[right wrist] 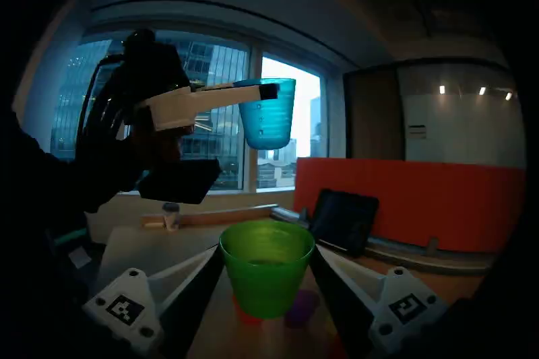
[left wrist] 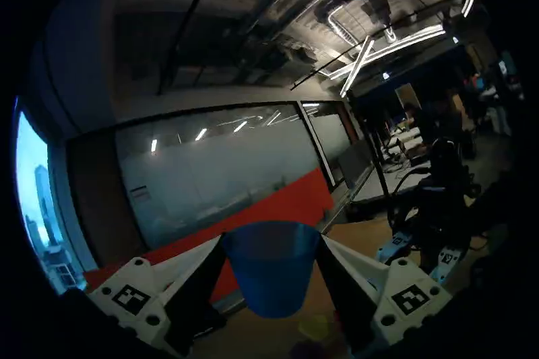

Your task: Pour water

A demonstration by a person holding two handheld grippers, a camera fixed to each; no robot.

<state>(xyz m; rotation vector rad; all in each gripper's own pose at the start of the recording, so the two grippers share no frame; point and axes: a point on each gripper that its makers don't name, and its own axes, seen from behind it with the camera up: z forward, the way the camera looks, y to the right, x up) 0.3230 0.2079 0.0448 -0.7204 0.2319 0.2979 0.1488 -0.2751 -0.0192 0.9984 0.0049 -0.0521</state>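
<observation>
My right fingers [right wrist: 192,277] grip the green plastic cup [right wrist: 267,281] low over the worktop [right wrist: 215,335]. Beyond, at twelve o'clock, my left fingers [right wrist: 222,95] hold the translucent blue plastic cup [right wrist: 268,120] upright, well above. Tipped from there, I judge the pour could splash or miss the green rim.

Room dim overall. In the left gripper view I log lit ceiling strip lights [left wrist: 394,46] at 1 o'clock, with exposed ducts [left wrist: 340,25] beside them. A frosted glass wall [left wrist: 222,164] spans the centre, a red panel [left wrist: 296,201] along its foot. Dark office chairs [left wrist: 438,190] sit at 3 o'clock. In the right gripper view, tall windows [right wrist: 229,62] at 11 o'clock show towers in pale daylight. A light wooden desk [right wrist: 155,248] lies at 7 o'clock.
</observation>
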